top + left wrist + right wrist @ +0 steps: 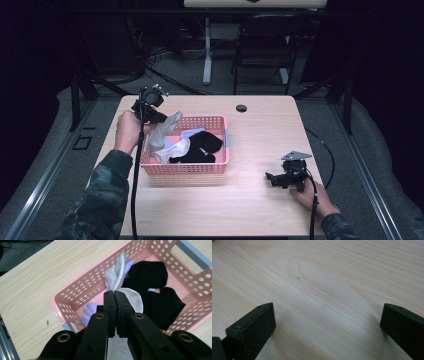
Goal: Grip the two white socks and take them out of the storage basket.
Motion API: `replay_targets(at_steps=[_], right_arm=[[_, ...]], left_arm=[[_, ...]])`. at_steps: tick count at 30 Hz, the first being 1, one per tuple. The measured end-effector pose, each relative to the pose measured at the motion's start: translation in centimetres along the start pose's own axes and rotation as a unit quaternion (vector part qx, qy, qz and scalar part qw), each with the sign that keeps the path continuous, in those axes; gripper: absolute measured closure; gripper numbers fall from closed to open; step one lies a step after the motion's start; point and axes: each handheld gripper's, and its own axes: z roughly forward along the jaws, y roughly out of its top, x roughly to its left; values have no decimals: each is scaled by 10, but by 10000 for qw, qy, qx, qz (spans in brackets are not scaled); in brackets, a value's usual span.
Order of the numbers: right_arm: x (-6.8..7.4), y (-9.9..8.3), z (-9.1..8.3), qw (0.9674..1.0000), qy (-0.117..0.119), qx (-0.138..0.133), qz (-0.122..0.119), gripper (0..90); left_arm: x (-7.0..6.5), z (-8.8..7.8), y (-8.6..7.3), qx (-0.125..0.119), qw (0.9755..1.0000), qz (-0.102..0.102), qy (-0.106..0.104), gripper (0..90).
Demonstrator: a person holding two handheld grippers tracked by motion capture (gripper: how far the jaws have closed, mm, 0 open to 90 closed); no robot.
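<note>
A pink perforated basket [186, 168] stands on the table left of the middle, with black and white socks inside. My left gripper [161, 118] hangs over the basket's left end, shut on a white sock [165, 131] that drapes down into the basket. In the left gripper view the closed jaws pinch that white sock [117, 273] at their tips [115, 293], above black socks [150, 273] and the basket wall [75, 293]. My right gripper [270, 178] rests on the table at the right, open, with bare wood [324, 302] between its jaws.
The wooden table [260, 130] has a round cable hole [241, 108] near its far edge. A chair [265, 45] and a table leg stand beyond it on the floor. Cables trail from both grippers toward the near edge.
</note>
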Motion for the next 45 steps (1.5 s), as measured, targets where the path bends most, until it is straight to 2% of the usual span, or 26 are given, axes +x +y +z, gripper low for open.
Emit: replay_targets(at_steps=[6,14,16,20,24,29,34,36,37,40,42,45], right_arm=[[0,0,0,10000,-2,0,0,0],[0,0,0,10000,-3,-2,-1,0],[0,0,0,10000,-3,2,-4,0],[0,0,0,10000,-2,-2,1,0],[0,0,0,10000,-3,1,-1,0],[0,0,0,10000,-1,-1,-1,0],[0,0,0,10000,-1,0,-3,0],[0,0,0,10000,1,0,-5,0],[0,0,0,10000,2,0,-9,0],[0,0,0,10000,2,-1,-8,0],[0,0,0,10000,3,-1,-7,0],[0,0,0,10000,4,-1,-8,0]], left_arm=[[7,-20,-3,-122,9999,-12,88,883],[21,-41,-19,-248,9992,-186,252,883],[32,-49,-29,-306,9986,-303,323,883],[39,-54,-38,-305,9981,-397,370,883],[50,-60,-54,-332,9968,-539,479,883],[61,-62,-67,-303,9957,-696,530,883],[77,-60,-86,-230,9936,-941,579,883],[78,-59,-88,-226,9931,-995,575,883],[84,-55,-95,-172,9922,-1088,579,883],[88,-51,-101,-138,9912,-1182,588,883],[94,-44,-109,-117,9891,-1348,586,883],[98,-36,-115,-38,9882,-1418,575,883]])
